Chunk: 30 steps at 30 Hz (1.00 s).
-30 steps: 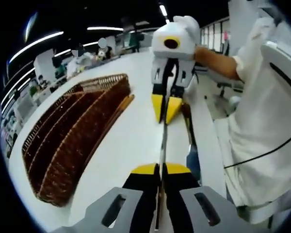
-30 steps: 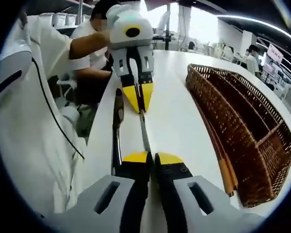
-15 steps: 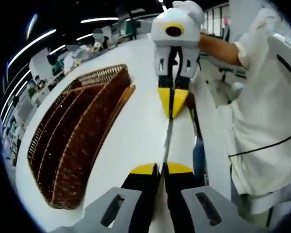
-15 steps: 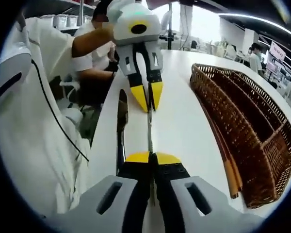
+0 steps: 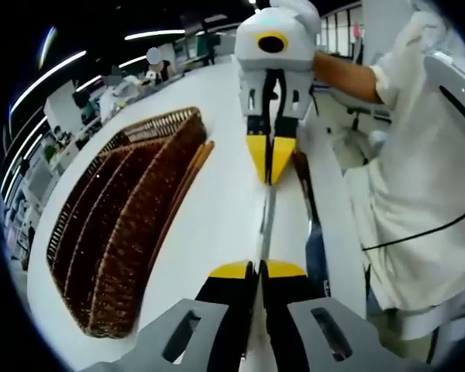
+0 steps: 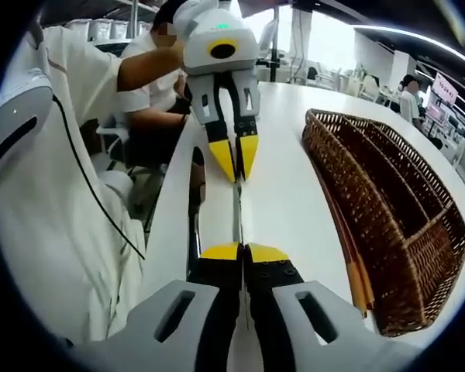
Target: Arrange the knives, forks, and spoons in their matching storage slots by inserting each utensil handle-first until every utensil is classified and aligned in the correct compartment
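Both grippers face each other along a thin metal utensil held over the white surface; which kind it is cannot be told, since it shows edge-on. In the left gripper view the left gripper at bottom centre has its jaws together on the near end, and the right gripper at upper centre has its yellow jaws nearly closed around the far end. In the right gripper view the right gripper at bottom centre is clamped on the utensil, while the left gripper's jaws at upper centre look slightly parted at that end. Judgement: this is a handover or regrip; one gripper should keep a firm clamp until the other lets go, then turn the handle toward the wicker tray, at left in the left gripper view, at right in the right gripper view. Its long compartments look empty. A dark-handled utensil lies on the surface just beside the held one, and a wooden-handled piece lies against the tray's near wall; both could snag a low sweep. The person's white sleeve is close by.
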### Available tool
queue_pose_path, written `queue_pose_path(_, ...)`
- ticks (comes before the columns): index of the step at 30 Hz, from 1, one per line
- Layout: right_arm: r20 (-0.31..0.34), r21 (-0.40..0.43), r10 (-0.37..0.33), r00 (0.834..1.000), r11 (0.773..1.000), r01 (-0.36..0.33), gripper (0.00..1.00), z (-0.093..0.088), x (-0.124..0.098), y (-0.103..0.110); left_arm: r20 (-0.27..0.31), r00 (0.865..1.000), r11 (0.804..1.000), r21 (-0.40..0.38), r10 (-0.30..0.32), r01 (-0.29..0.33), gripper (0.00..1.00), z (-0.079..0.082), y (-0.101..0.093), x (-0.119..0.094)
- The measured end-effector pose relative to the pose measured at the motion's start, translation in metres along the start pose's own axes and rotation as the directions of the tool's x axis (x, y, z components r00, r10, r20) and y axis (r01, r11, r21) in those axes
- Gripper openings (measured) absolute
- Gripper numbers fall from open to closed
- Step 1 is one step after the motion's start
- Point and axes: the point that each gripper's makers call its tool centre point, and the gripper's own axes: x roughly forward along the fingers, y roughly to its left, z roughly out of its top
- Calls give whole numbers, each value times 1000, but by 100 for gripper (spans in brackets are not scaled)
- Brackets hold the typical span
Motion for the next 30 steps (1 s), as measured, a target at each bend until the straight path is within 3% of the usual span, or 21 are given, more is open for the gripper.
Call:
queue_pose_path(12, -4, -81, -30, 1000, 996, 30, 0, 11, -7, -5, 0, 1000, 1000, 13, 19, -19, 4, 8, 5, -10)
queue_pose_path(30, 21, -175, -108, 994, 978, 110, 0, 42, -36, -30, -20, 996, 991, 97, 90, -87, 3, 42, 28, -37)
